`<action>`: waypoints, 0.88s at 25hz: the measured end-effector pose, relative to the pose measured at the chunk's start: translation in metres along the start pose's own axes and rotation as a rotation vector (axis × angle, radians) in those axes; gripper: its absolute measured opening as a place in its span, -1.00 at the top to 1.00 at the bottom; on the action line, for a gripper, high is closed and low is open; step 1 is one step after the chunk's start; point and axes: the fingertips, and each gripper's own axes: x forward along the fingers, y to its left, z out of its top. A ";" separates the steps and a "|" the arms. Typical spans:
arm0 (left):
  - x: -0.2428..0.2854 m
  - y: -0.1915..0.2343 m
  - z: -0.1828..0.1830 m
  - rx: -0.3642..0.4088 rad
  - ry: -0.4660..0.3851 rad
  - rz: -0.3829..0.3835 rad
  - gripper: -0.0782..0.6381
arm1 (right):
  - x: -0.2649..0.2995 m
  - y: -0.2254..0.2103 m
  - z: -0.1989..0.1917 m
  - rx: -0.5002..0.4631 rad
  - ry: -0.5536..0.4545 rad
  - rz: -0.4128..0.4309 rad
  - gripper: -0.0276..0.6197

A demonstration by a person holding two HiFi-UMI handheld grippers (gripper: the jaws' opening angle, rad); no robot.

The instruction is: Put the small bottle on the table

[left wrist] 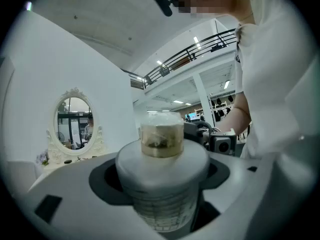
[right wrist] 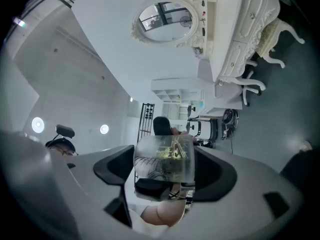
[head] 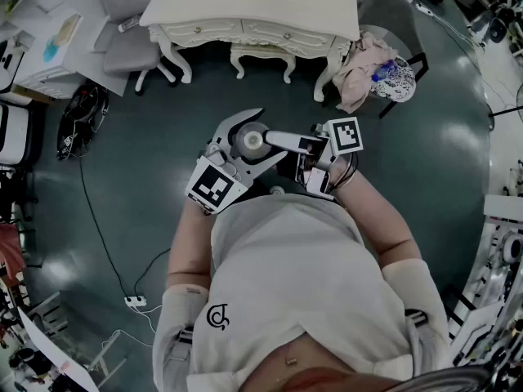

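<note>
The small bottle [head: 249, 141] is white with a clear cap and hangs in the air in front of my chest. My left gripper [head: 255, 140] is shut on its wide body. In the left gripper view the body [left wrist: 162, 174] fills the space between the jaws, with the clear cap [left wrist: 161, 139] above it. My right gripper [head: 278, 142] reaches in from the right and is open. In the right gripper view the clear cap [right wrist: 165, 156] sits between that gripper's [right wrist: 165, 170] spread jaws. The white dressing table [head: 253, 6] stands some way ahead on the floor.
A small stool [head: 261, 55] is tucked under the table. A grey chair [head: 131, 31] stands to its left and a chair with clothes [head: 384, 64] to its right. A black fan [head: 82, 117] and a cable with a power strip [head: 135, 300] lie on the dark floor at left.
</note>
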 end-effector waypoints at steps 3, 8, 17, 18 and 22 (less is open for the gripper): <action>0.002 0.001 -0.002 0.000 0.000 -0.004 -0.20 | -0.001 -0.002 0.002 -0.001 -0.001 -0.002 -0.21; 0.002 0.002 -0.002 0.002 -0.006 -0.010 -0.20 | -0.001 -0.003 0.004 -0.002 -0.007 -0.007 -0.21; 0.009 0.016 -0.005 -0.012 -0.006 -0.013 -0.20 | 0.001 -0.005 0.019 -0.004 -0.012 -0.019 -0.21; 0.009 0.020 -0.006 -0.015 -0.004 -0.010 -0.20 | 0.003 -0.007 0.022 0.002 -0.013 -0.021 -0.21; 0.012 0.042 -0.016 -0.034 -0.002 -0.006 -0.20 | 0.012 -0.020 0.039 0.019 -0.022 -0.029 -0.21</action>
